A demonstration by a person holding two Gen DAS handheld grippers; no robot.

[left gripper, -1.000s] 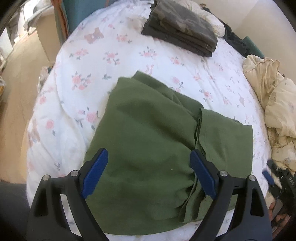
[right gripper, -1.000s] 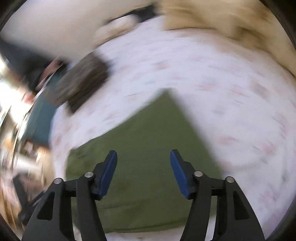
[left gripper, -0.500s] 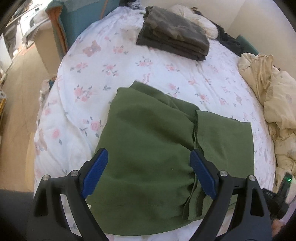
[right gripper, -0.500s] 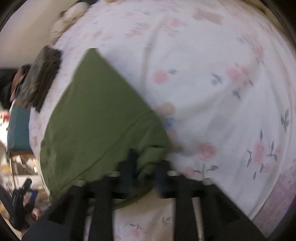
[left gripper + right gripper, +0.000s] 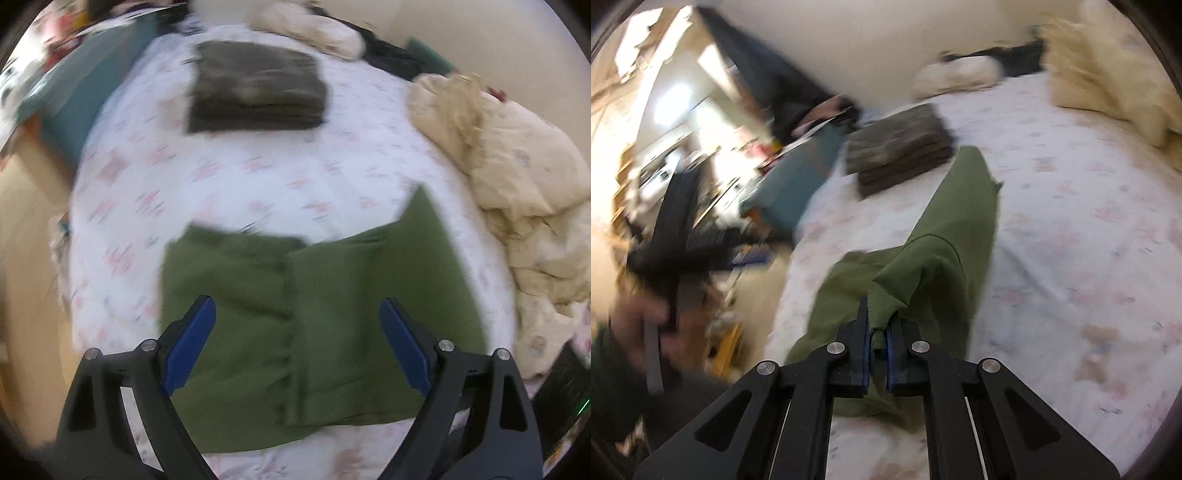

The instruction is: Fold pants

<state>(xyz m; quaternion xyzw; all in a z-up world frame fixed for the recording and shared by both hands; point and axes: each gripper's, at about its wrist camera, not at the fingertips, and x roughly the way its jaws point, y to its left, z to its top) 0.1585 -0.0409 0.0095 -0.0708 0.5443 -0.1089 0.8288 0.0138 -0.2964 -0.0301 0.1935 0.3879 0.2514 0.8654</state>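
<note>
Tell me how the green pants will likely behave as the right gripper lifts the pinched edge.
The green pants look floppy: fabric drapes and sags from the shut right gripper, so the rest will probably trail behind. They seem light, since a small pinch raises a fold. Stacked layers visible under the open left gripper may slide apart on the floral bedsheet.

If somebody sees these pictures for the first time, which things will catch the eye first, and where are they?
The olive-green cotton pants dominate, spread on the white floral bedsheet under the open left gripper. In the right wrist view, the right gripper is shut on a bunched edge of the pants, lifted off the sheet. Behind, a dark folded stack of clothes lies near the head of the bed, with a crumpled cream duvet at the right.
</note>
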